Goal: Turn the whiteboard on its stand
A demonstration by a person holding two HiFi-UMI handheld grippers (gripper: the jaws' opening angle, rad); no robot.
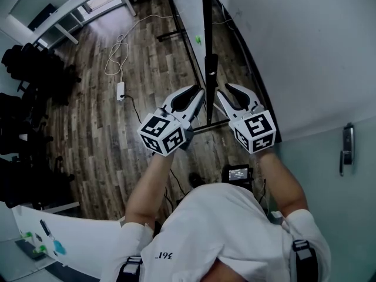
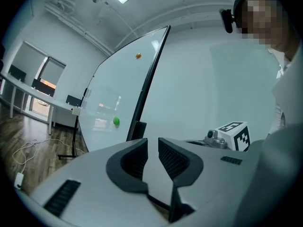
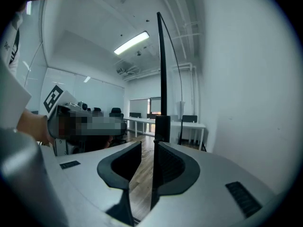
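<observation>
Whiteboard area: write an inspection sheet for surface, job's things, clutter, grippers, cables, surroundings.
Surface: dark wood-plank floor.
Job's things: black-framed whiteboard on a black metal stand, carrying a green round magnet and a small orange magnet.
Clutter: small green and blue items on a white tabletop at the person's left.
Grippers: left gripper jaws apart, nothing between; right gripper jaws apart, the board's edge lined up with the gap.
Cables: white cable looped on the floor to a white power strip.
Surroundings: white wall, black office chairs, long white desk.
</observation>
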